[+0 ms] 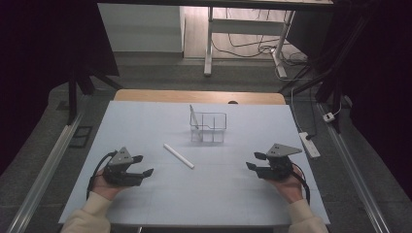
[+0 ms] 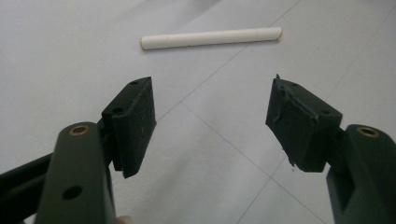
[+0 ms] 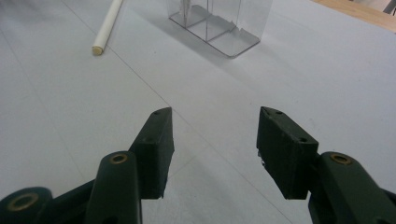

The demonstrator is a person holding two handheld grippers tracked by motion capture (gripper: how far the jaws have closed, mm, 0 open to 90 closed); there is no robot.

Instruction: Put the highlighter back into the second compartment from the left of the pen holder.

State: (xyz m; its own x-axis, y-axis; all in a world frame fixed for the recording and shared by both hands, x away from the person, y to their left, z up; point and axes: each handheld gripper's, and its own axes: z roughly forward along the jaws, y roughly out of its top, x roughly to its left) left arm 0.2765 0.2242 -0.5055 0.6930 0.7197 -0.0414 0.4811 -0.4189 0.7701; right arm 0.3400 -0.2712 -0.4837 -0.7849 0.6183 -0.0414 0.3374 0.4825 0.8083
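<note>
Left gripper (image 1: 144, 165) sat in the high view just short of the white stick (image 1: 178, 156), jaws spread wide and empty, while the right gripper (image 1: 255, 161) lay farther from the stick on its other side, likewise parted and holding nothing. That stick rested flat on the counter (image 1: 145, 121), its long axis slanting from the far left toward the near right, and a clear divided container (image 1: 209, 127) stood beyond its far end, apart from it. By my reading, the left hand had the shorter reach.

From the left gripper view, the stick (image 2: 211, 38) lay crosswise ahead of the open jaws, untouched, with bare counter (image 2: 60, 56) between.

From the right gripper view, the stick (image 3: 108, 25) ran off the upper edge, so its far end was cut off; the container (image 3: 219, 23) beside it was also clipped at the top, and its contents were hard to make out.
</note>
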